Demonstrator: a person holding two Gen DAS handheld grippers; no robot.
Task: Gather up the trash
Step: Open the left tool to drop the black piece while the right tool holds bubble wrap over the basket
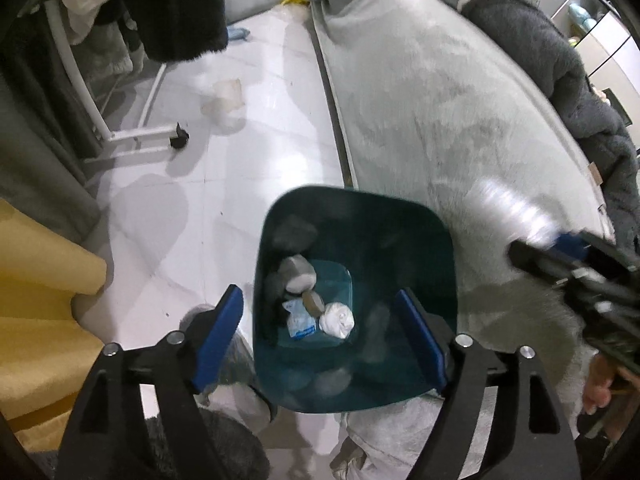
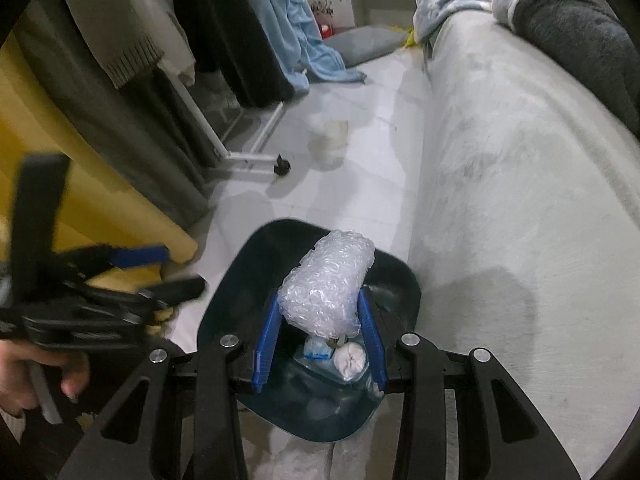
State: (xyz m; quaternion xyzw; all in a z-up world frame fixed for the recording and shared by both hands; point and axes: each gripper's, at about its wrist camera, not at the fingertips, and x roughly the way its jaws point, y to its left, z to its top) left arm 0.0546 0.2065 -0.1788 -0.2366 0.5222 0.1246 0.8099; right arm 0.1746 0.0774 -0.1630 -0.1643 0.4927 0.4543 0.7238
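A teal trash bin (image 1: 400, 248) stands on the white floor beside the bed. Inside it lie a white crumpled paper ball (image 1: 337, 320), a blue-and-white packet (image 1: 300, 320) and several grey lumps. My left gripper (image 1: 320, 294) hangs open over the bin's mouth with nothing between its blue pads. My right gripper (image 2: 320, 300) is shut on a wad of clear bubble wrap (image 2: 328, 280), held just above the bin (image 2: 240, 280). In the left wrist view the right gripper (image 1: 560, 256) and the blurred bubble wrap (image 1: 508, 208) show at the right, over the bed's edge.
A grey bed (image 1: 440, 100) runs along the right, with a dark blanket (image 1: 580, 80) on it. A white clothes rack with a black caster (image 1: 178, 138) stands at the left. A translucent cup-like thing (image 2: 330, 140) lies on the floor. Yellow fabric (image 1: 36, 300) fills the lower left.
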